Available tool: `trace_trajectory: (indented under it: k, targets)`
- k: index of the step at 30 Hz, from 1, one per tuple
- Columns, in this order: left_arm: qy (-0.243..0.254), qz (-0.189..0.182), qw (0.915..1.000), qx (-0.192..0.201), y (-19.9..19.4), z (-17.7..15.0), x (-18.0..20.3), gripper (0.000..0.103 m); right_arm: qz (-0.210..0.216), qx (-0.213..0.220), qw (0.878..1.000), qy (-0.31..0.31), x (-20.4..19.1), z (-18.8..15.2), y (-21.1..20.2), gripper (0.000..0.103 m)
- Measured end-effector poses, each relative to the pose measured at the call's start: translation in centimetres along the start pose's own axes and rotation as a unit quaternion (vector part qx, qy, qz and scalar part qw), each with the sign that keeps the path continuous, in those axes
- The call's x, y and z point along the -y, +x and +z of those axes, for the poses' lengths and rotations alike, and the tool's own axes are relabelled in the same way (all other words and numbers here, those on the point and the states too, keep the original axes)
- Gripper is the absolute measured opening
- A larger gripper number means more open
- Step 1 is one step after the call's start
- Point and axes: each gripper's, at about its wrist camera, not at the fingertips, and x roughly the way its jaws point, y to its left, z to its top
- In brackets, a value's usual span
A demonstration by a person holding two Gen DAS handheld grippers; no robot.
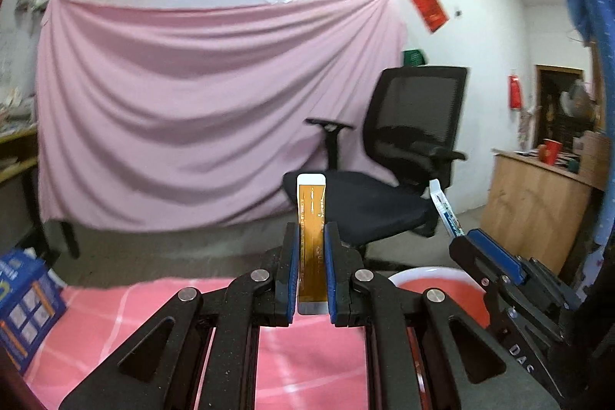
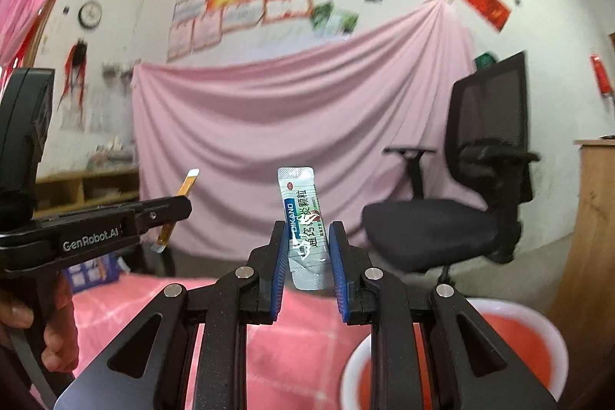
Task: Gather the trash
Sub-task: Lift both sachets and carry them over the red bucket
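Orange sachet (image 1: 311,241) standing upright, pinched btwn pads of left gripper (image 1: 311,248). White-green sachet (image 2: 305,229) being clamped likewise by right gripper (image 2: 307,252). Both hovering above pink cloth (image 2: 307,352), near red basin (image 2: 546,341).

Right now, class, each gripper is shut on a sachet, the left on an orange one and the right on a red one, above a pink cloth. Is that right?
Not quite. The right gripper holds a white and blue sachet, not a red one, as the right wrist view shows. The left gripper does hold an orange sachet, above the pink cloth.
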Motion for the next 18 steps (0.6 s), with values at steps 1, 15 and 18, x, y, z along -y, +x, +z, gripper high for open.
trace_trajectory:
  k: [1, 15, 18]
  targets:
    - [0.005, -0.006, 1.0000, 0.004, 0.0, 0.2, 0.5, 0.010, -0.008, 0.008, 1.000, 0.002, 0.5, 0.3, -0.3, 0.019]
    - [0.059, -0.073, 0.9956, -0.009, 3.8, 0.1, 7.6, 0.010, -0.101, 0.010, 0.993, 0.065, 7.4, 0.3, -2.4, 0.020]
    - [0.057, -0.086, 0.9944, -0.024, 4.9, -0.3, 8.5, 0.010, -0.115, -0.013, 0.990, 0.079, 8.3, -0.1, -2.2, 0.020]
